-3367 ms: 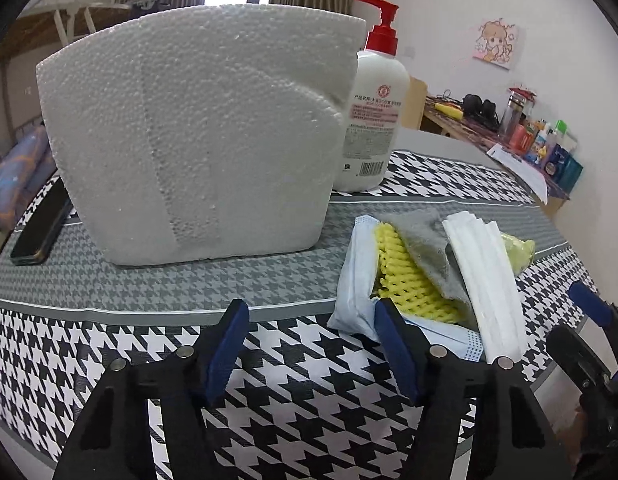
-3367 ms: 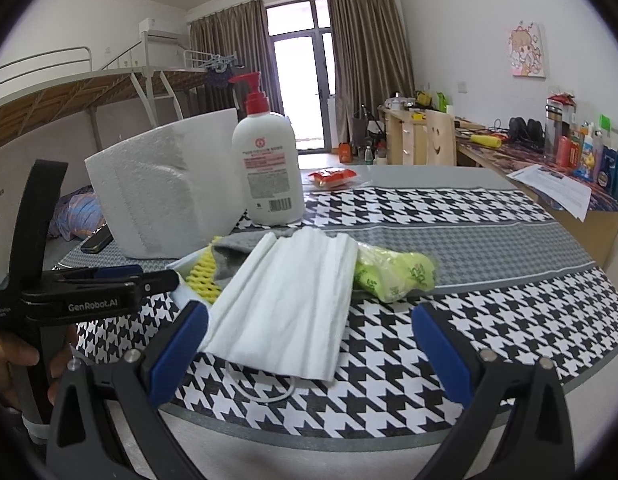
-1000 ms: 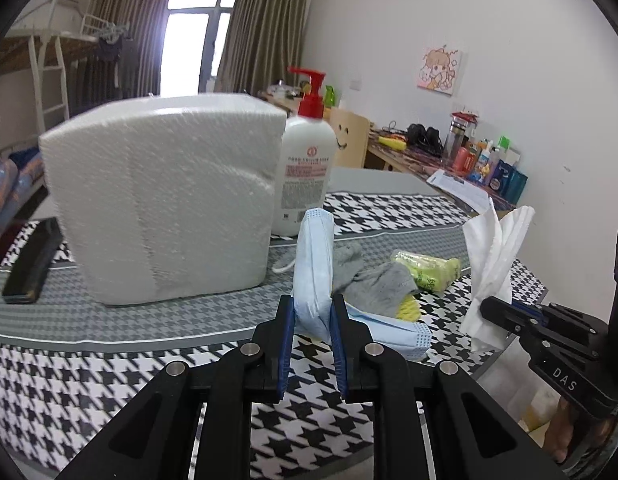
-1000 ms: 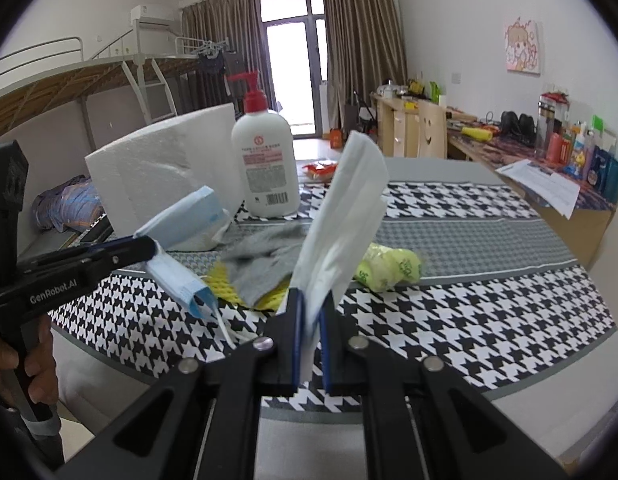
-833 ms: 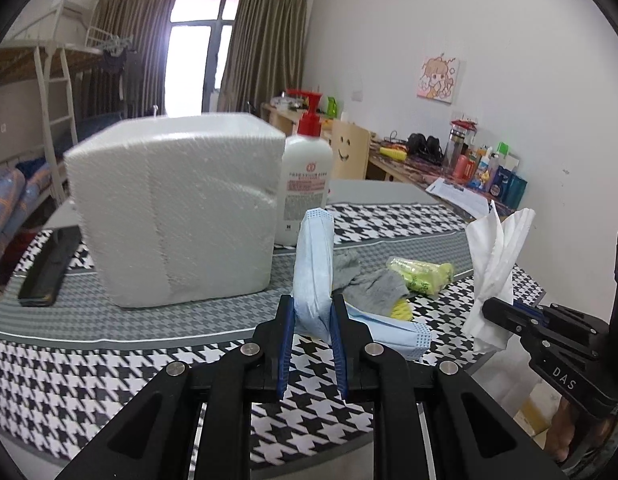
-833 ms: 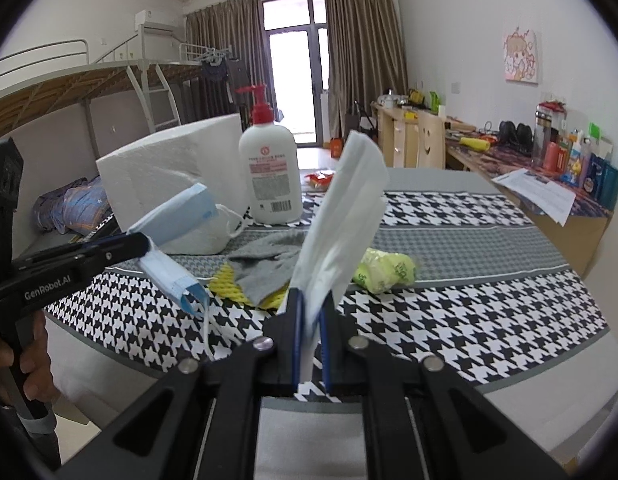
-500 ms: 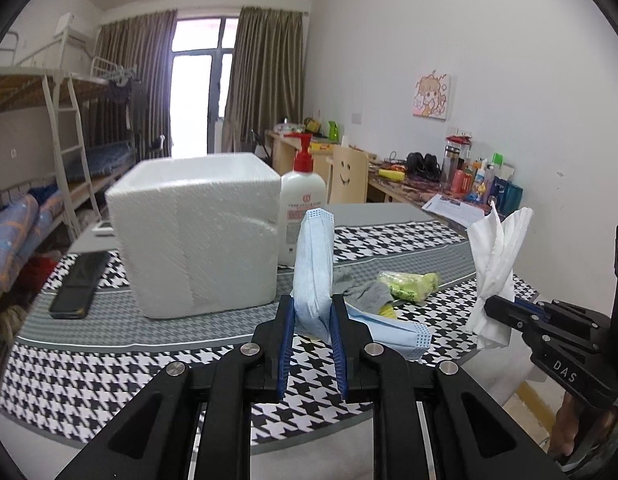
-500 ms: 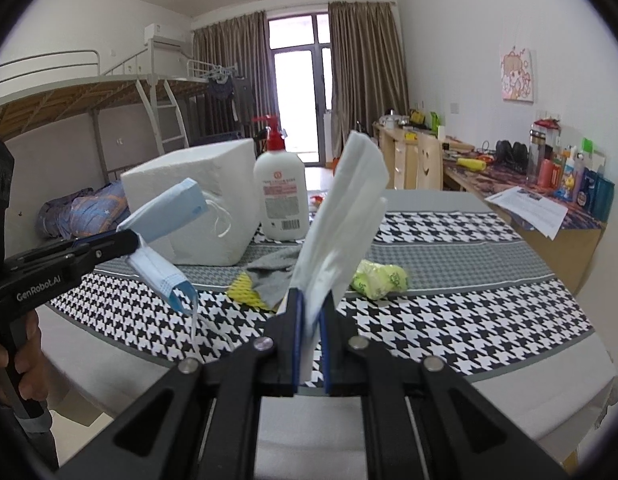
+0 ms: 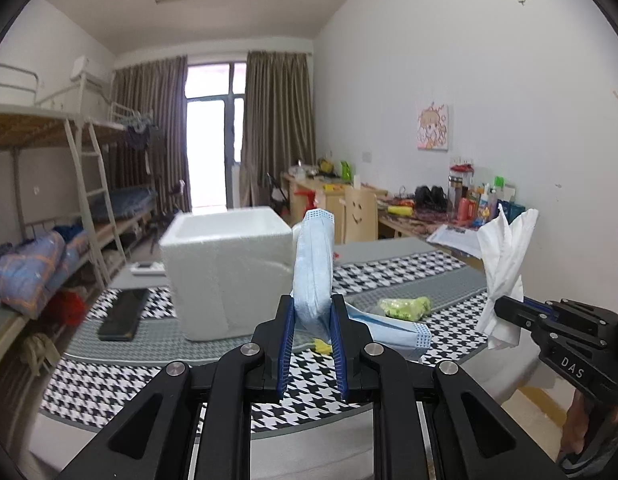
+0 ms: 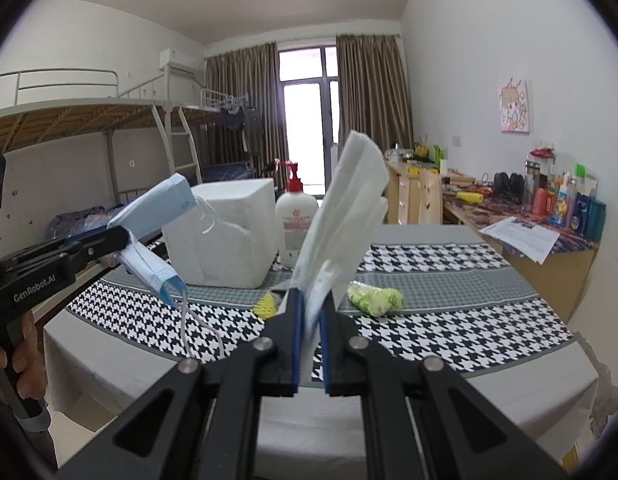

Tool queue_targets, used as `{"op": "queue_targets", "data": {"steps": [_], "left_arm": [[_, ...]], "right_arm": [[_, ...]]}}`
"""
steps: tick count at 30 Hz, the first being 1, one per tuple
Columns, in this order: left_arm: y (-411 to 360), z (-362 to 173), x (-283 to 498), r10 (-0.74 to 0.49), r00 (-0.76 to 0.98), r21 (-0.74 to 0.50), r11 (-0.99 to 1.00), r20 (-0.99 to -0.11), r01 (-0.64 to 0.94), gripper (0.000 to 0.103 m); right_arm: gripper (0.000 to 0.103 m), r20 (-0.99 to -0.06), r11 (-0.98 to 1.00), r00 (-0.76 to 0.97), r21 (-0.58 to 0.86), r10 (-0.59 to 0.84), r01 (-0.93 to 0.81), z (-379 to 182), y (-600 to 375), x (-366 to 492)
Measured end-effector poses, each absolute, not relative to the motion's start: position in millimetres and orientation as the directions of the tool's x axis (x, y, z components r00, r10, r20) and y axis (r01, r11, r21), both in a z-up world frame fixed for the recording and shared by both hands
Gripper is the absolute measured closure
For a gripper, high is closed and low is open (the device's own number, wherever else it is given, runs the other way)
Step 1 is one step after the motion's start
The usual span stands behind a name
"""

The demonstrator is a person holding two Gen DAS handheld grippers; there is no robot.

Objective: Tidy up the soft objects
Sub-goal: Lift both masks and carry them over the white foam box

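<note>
A: While you hold both tools above the near edge of the table (image 10: 449, 280), what does item 1 list?

B: Item 1: your left gripper (image 9: 311, 308), jaws nearly closed and clamped on the blue face mask (image 9: 313, 264). The mask stands upright from the pads, in front of the foam box (image 9: 229, 276); its lower half droops to the right, ear loops dangling.

A: Item 2?

B: Your right gripper (image 10: 310, 300), jaws fully closed on the white folded mask (image 10: 345, 216), raised clear of the table, right of the foam box.

A: What remains on the table?

B: Item 3: yellow-green bundle (image 10: 375, 298), right of the foam box. Item 4: yellow foam net (image 10: 265, 304), near the box's front, partly hidden. Item 5: pump bottle (image 10: 293, 224), just beside the box, to its right. Item 6: black phone (image 9: 121, 314), left of the box.
</note>
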State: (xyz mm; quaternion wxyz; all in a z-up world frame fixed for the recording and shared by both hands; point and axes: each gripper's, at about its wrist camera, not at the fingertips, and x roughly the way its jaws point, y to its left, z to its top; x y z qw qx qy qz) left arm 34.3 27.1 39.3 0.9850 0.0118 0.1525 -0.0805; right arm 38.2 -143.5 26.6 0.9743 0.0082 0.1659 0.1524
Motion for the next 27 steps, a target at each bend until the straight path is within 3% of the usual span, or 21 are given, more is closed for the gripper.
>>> {"op": "queue_targets", "data": {"steps": [10, 27], "left_arm": [[27, 50, 3, -0.124, 0.964, 0.031, 0.990, -0.235, 0.135, 0.084], [71, 51, 4, 0.020, 0.972, 0.023, 1.000, -0.233, -0.015, 0.084]], "right_arm": [[0.092, -0.257, 0.945, 0.910, 0.045, 0.324, -0.324, 36, -140, 11], [0.092, -0.271, 0.887, 0.849, 0.044, 0.454, -0.460, 39, -91, 37]]}}
